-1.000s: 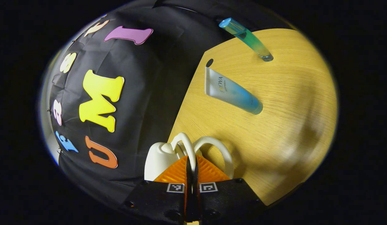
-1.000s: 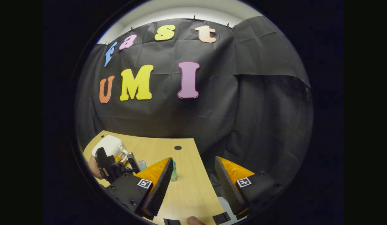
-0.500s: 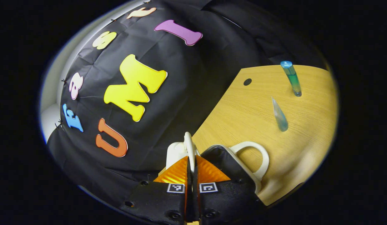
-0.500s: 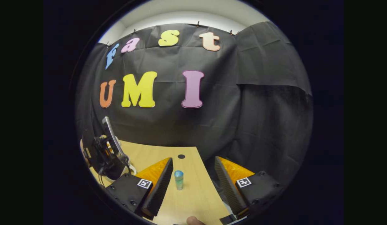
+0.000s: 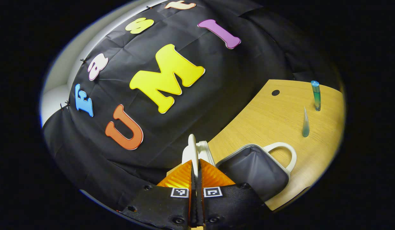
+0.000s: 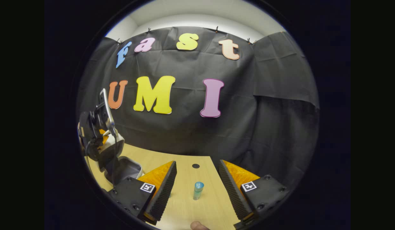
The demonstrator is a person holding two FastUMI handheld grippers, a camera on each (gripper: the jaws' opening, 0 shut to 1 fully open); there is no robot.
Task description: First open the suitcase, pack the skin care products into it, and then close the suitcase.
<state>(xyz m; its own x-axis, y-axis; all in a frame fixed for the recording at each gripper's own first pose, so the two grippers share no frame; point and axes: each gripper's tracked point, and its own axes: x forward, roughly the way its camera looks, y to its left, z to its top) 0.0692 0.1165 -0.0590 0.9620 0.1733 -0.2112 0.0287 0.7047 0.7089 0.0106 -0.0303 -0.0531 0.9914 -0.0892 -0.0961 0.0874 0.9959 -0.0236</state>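
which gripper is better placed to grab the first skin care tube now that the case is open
Right. The right gripper is open with the blue-green bottle standing between its fingers. The left gripper is shut on the suitcase lid's handle, propping it open.

- Both views are strongly bent by the fisheye lens, most at the rims.
- The wooden table (image 5: 258,121) is brightly lit from above; the black cloth is left dim.
- Focus is held sharp throughout, with no motion blur seen.
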